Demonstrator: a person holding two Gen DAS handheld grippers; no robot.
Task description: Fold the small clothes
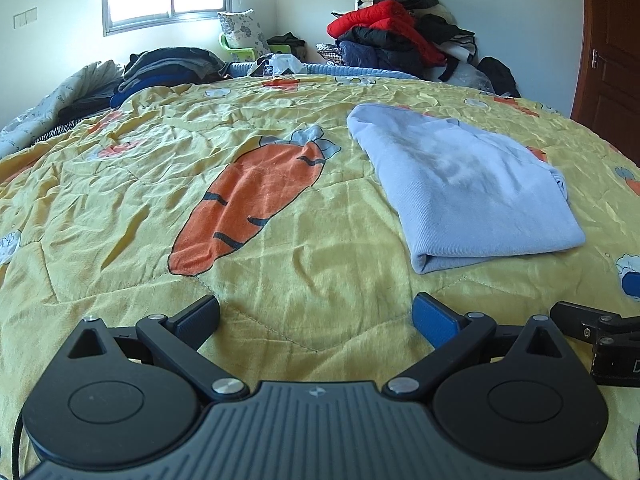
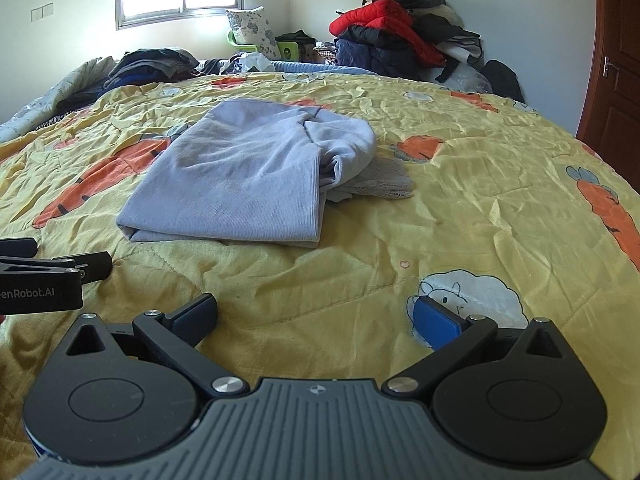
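Note:
A light blue garment (image 1: 460,184) lies folded on the yellow carrot-print quilt (image 1: 280,240), ahead and to the right of my left gripper (image 1: 316,314). In the right wrist view the same garment (image 2: 240,184) lies ahead and to the left, with a lacy white edge (image 2: 384,184) sticking out at its right side. My left gripper is open and empty, low over the quilt. My right gripper (image 2: 316,314) is open and empty, also low over the quilt. Each gripper shows at the edge of the other's view: the right one (image 1: 596,332) and the left one (image 2: 52,272).
A tall heap of jackets, red and dark (image 1: 400,36), sits at the far right of the bed. Stacks of dark folded clothes (image 1: 168,68) lie at the far left. A wooden door (image 1: 612,60) stands at the right. A window (image 1: 168,4) is behind.

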